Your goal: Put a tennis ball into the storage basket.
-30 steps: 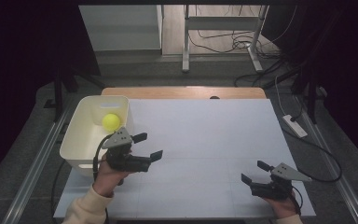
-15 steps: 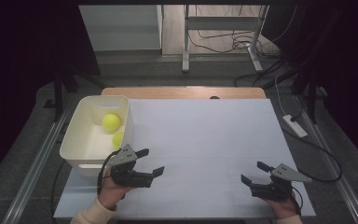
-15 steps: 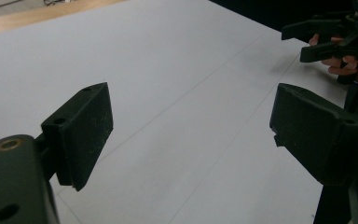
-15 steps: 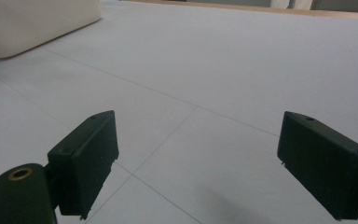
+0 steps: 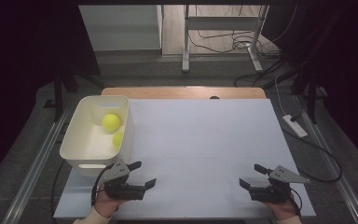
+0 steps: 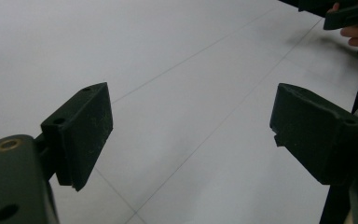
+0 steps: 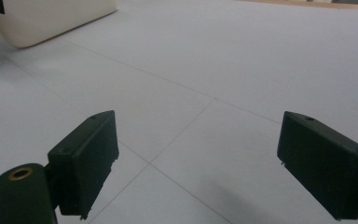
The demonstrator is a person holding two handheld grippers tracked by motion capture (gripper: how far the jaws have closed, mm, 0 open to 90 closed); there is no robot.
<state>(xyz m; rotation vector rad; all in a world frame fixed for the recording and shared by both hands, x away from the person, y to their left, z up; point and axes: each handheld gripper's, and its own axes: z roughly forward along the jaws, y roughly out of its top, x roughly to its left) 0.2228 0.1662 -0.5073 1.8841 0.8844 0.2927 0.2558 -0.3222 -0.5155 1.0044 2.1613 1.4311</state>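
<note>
1. Two yellow balls sit in the cream tub (image 5: 77, 135) at the table's (image 5: 205, 140) left edge. Being round, they have no long axis and point nowhere. The tub's long side runs front to back along that edge.
2. The farther ball (image 5: 111, 122) lies near the middle of the tub floor. The nearer ball (image 5: 118, 139) rests against the tub's right wall.
3. My left hand (image 5: 103, 205) comes in at the front edge near the front left corner, just in front of the tub's near wall.
4. My left gripper (image 5: 142, 175) lies roughly level, low over the white top, jaws aimed toward the table's right side.
5. In the left gripper view its pads (image 6: 81, 133) stand well apart with bare table between them. It holds nothing and touches nothing.
6. My right hand (image 5: 282, 210) sits at the front edge near the front right corner.
7. My right gripper (image 5: 251, 176) also lies about level, jaws aimed left and a little away from me, toward the tub.
8. In the right gripper view its pads (image 7: 86, 161) gape wide over bare table, and the tub's corner (image 7: 46, 18) shows at the upper left. It grips nothing.
9. Both grippers are well apart from each other.
</note>
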